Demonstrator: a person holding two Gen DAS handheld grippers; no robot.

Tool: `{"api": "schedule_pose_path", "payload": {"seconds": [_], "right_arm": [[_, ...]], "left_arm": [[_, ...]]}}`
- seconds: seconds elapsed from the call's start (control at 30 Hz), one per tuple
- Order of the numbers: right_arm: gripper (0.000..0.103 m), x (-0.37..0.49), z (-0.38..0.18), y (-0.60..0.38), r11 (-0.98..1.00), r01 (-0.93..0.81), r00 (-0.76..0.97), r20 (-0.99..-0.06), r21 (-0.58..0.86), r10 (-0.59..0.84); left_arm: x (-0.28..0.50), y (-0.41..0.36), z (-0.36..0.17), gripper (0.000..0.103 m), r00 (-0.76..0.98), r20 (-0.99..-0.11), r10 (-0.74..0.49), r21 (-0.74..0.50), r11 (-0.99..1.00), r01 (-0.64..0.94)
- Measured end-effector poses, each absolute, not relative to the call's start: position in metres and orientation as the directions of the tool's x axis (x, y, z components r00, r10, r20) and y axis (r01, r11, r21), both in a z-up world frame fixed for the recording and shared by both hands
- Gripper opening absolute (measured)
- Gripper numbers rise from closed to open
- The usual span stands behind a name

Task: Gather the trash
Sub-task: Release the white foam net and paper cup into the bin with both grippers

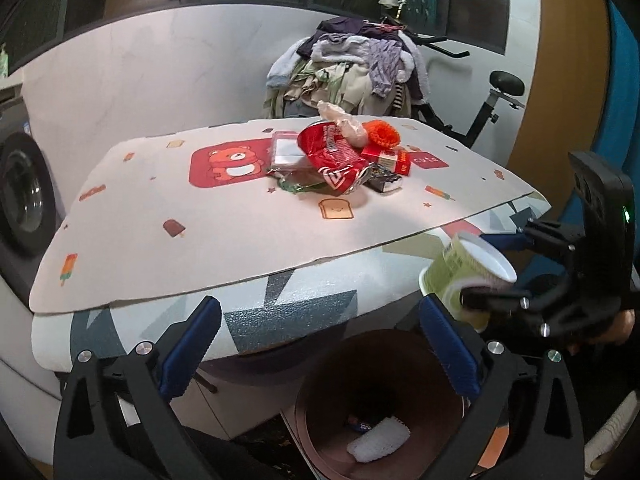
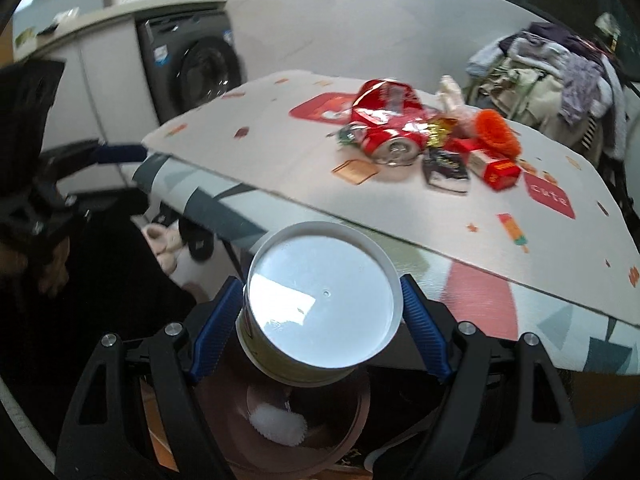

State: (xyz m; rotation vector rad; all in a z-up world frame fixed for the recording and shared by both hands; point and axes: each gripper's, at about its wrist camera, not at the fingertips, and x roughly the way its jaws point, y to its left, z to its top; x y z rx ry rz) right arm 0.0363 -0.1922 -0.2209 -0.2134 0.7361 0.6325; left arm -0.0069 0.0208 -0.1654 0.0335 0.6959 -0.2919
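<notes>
My right gripper is shut on a green paper cup with a white inside, held above the brown trash bin. The cup also shows in the left wrist view, off the table's near right edge. My left gripper is open and empty, above the same bin, which holds a white wad. A trash pile lies on the table: red snack bag, crushed red can, red box, orange scrubber, dark wrapper.
The table carries a cartoon mat over a patterned cover. A washing machine stands at the left. A heap of clothes and an exercise bike stand behind the table. Slippers lie on the floor.
</notes>
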Motion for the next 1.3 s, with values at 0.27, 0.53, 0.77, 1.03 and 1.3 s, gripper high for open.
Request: {"api": "schedule_pose_path", "payload": {"seconds": [0.27,0.53,0.77,1.03,1.3], "right_arm": [[0.079,0.038,-0.232,-0.184,0.78,-0.625,0.526,-0.728,0.018,0.439],[0.079,0.038,-0.233,-0.183,0.774,-0.633,0.518,-0.736,0.013,0.436],[0.079,0.039,-0.235,-0.182,0.773,-0.635,0.514,-0.74,0.011,0.433],[0.093,0.04,-0.237,-0.179,0.772,-0.635,0.51,-0.749,0.002,0.422],[0.097,0.045,-0.237,-0.186,0.801,-0.599,0.526,-0.748,0.011,0.404]], "left_arm": [[-0.003,0.024,-0.172,0.097,0.705,-0.662,-0.254,-0.086,0.96,0.265],[-0.001,0.026,-0.173,0.097,0.704,-0.663,-0.255,-0.099,0.962,0.255],[-0.001,0.027,-0.173,0.097,0.702,-0.665,-0.256,-0.101,0.962,0.254],[0.0,0.029,-0.173,0.097,0.701,-0.666,-0.255,-0.103,0.962,0.252],[0.0,0.029,-0.174,0.097,0.7,-0.667,-0.254,-0.105,0.963,0.249]]}}
